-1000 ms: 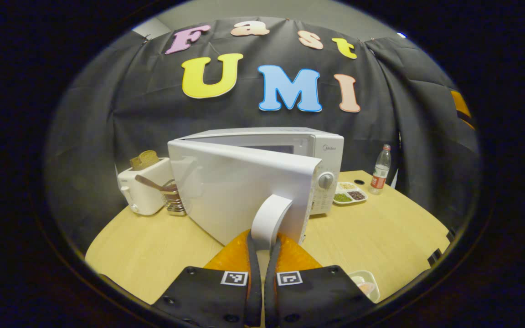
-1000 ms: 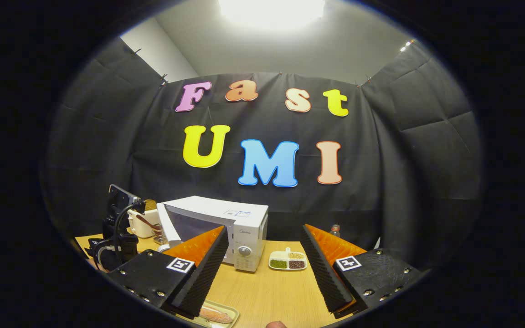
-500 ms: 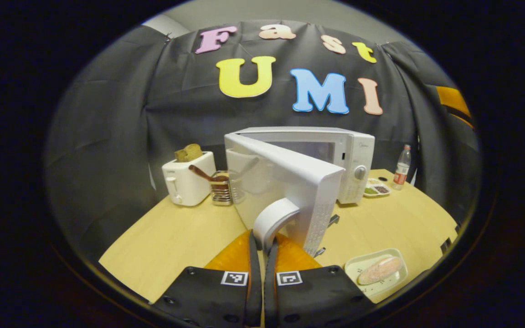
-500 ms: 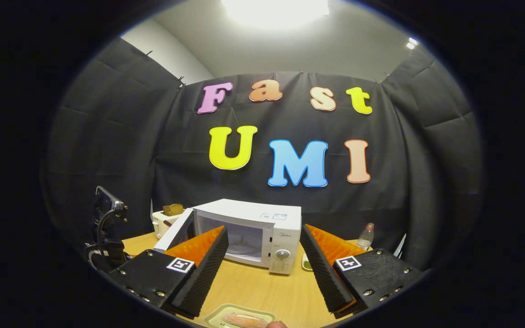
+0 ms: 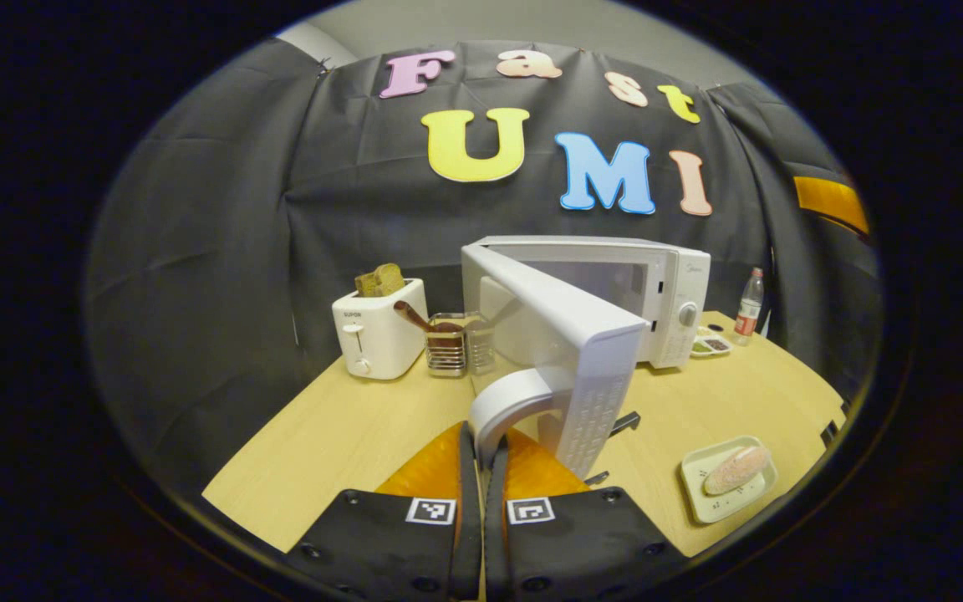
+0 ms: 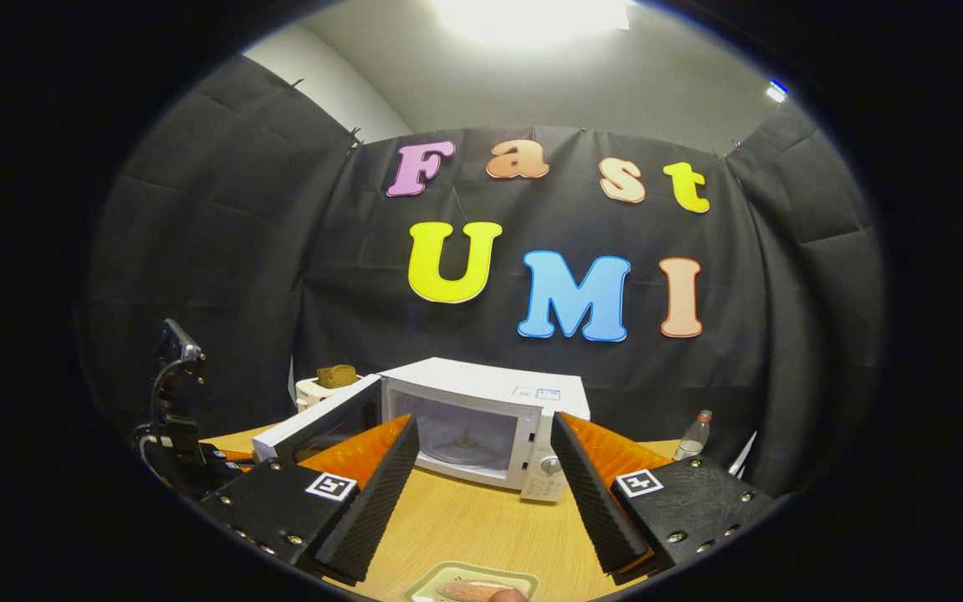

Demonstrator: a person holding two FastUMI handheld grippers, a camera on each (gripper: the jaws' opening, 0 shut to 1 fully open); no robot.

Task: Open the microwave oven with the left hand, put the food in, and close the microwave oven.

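The white microwave (image 5: 657, 280) stands at the back of the wooden table with its door (image 5: 569, 330) swung wide open. My left gripper (image 5: 481, 439) is shut on the door's curved white handle (image 5: 505, 400). The food, a pinkish oblong piece (image 5: 736, 468), lies on a pale tray (image 5: 703, 497) at the table's front right. In the right gripper view my right gripper (image 6: 481, 489) stands open with nothing in it, above the table in front of the microwave (image 6: 490, 414), whose cavity (image 6: 465, 436) shows. The tray (image 6: 448, 577) lies just below the gripper.
A white toaster (image 5: 379, 336) with bread and a wire utensil holder (image 5: 446, 344) stand left of the microwave. A small dish of beans (image 5: 709, 344) and a water bottle (image 5: 749, 303) stand to its right. Bare tabletop (image 5: 339, 435) lies at the front left.
The microwave door has swung further open with my left gripper still shut on its handle. In the right gripper view the cavity has come into sight. The right gripper has stayed open.
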